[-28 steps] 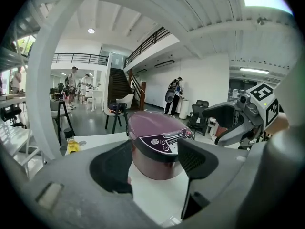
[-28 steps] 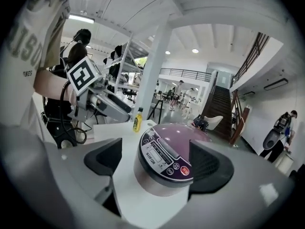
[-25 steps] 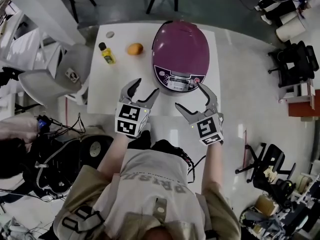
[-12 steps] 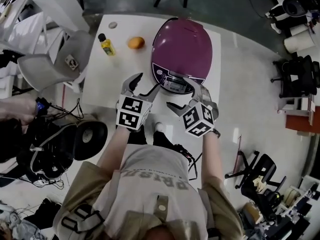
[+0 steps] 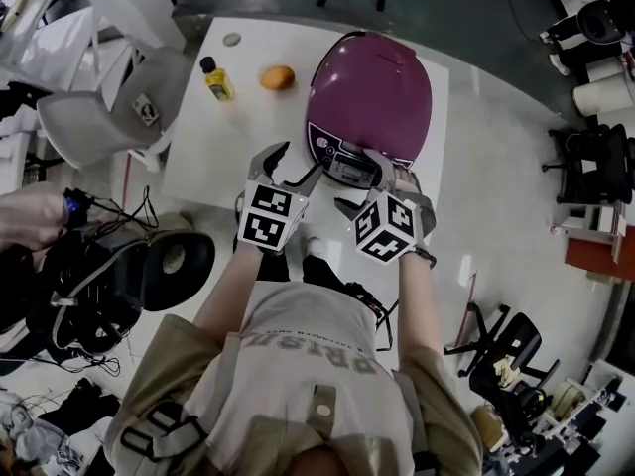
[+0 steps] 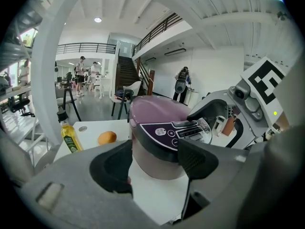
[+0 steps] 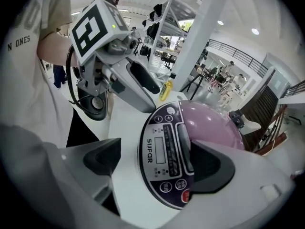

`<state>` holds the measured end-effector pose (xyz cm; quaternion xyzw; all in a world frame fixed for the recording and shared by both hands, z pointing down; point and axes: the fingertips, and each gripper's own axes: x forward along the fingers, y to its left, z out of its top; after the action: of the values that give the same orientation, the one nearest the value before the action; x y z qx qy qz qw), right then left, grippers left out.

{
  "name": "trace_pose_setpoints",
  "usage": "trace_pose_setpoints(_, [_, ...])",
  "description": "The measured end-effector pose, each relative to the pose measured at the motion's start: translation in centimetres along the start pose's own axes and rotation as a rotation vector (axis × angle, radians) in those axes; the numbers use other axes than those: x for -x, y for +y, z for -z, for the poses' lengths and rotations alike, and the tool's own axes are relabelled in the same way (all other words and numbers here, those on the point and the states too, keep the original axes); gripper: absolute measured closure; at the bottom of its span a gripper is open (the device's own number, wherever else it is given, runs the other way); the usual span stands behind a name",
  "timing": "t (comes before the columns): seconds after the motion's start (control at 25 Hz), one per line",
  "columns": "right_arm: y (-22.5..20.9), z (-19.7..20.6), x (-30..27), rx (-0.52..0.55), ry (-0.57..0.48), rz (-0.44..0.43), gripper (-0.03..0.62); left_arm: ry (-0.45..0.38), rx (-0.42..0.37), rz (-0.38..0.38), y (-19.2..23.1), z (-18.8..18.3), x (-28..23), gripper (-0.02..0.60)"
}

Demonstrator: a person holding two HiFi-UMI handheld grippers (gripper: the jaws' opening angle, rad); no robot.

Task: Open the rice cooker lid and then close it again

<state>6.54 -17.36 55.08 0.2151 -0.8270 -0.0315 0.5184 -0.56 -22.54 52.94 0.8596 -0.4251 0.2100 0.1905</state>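
White table (image 5: 203,167) fills the upper centre of my head view, and the purple rice cooker (image 5: 375,92) sits on its right half with the lid down. Both tongs hang released at the cooker's front. The left gripper (image 5: 296,165) is spread with the cooker's body beyond its jaws. The right gripper (image 5: 369,186) is spread over the control panel (image 7: 164,159). Only the right gripper view shows me the panel's display and buttons. Only the left gripper view shows the oil bottle (image 6: 69,136) and orange (image 6: 107,137) side-on, at lower left.

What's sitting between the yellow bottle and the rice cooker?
A small orange fruit, apart from both the yellow bottle and the rice cooker; the head view shows it.
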Motion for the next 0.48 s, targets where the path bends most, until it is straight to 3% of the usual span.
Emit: trace_pose_setpoints(0.48, [0.00, 0.15, -0.51, 0.072, 0.101, 0.053, 0.161, 0.030, 0.007, 0.027, 0.43, 0.59, -0.38, 0.268])
